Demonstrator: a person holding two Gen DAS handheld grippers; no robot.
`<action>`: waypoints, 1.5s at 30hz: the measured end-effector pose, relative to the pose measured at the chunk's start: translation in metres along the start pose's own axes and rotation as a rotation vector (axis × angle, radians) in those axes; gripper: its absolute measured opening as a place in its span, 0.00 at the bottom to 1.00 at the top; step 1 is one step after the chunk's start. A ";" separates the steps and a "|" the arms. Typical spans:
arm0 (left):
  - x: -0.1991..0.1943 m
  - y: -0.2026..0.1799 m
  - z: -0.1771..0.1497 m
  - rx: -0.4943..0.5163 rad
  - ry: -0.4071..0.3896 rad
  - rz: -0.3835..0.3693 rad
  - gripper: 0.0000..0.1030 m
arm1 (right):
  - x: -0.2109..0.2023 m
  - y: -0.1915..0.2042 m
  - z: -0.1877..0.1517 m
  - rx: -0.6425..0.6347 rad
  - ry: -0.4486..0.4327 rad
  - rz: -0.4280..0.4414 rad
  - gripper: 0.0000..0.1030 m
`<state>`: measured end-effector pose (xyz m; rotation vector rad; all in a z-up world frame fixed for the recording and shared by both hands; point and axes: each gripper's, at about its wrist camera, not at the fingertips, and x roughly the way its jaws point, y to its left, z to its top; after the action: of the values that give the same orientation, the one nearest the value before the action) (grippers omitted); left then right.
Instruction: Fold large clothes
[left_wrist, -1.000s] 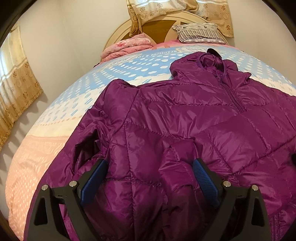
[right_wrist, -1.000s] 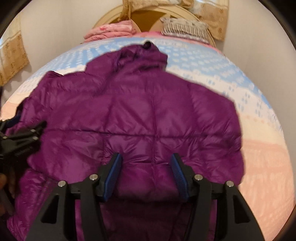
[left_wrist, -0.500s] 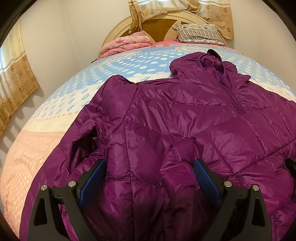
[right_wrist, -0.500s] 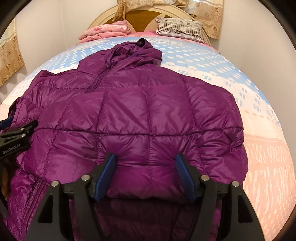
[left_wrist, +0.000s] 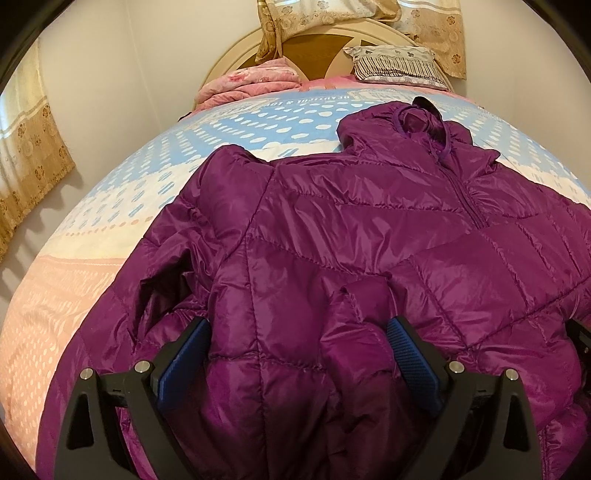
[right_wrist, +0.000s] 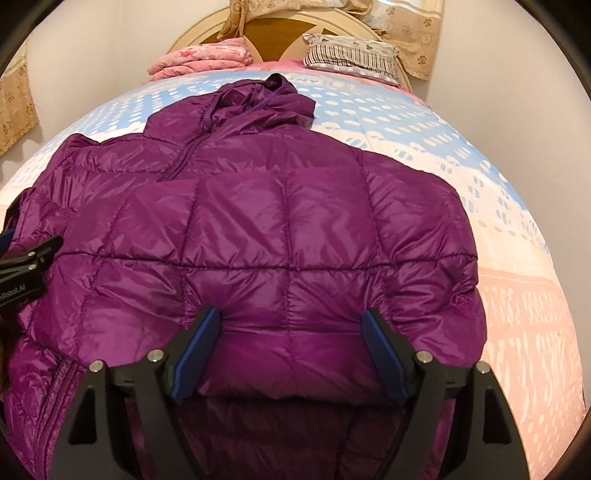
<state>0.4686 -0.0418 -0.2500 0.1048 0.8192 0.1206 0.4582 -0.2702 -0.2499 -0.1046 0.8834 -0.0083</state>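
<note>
Bed (left_wrist: 122, 192): blue, white and pink dotted cover; fills mid-frame.
Jacket (right_wrist: 280, 229): glossy purple quilted puffer, spread on bed, hood (right_wrist: 266, 96) at upper centre, right side folded over the front.
Left claw (left_wrist: 299, 354): jaws wide, fabric bunched between, not pinched.
Right claw (right_wrist: 291, 339): jaws just been opening; hem between, pads touching, grip slack.

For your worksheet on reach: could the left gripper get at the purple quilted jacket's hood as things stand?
Probably yes: the left gripper stands open over the purple quilted jacket, and nothing lies between it and the hood farther up the bed.
</note>
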 end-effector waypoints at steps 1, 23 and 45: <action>0.000 0.000 0.000 0.001 0.000 0.001 0.94 | 0.000 0.001 0.000 -0.003 0.000 -0.013 0.84; -0.131 0.240 -0.114 -0.083 0.001 0.144 0.94 | -0.112 -0.008 -0.092 0.004 -0.062 0.123 0.96; -0.180 0.285 -0.162 -0.130 -0.076 0.089 0.05 | -0.154 -0.022 -0.120 0.117 -0.172 0.123 0.96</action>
<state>0.2088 0.2212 -0.1906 0.0234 0.7290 0.2519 0.2684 -0.2950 -0.2047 0.0577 0.7149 0.0635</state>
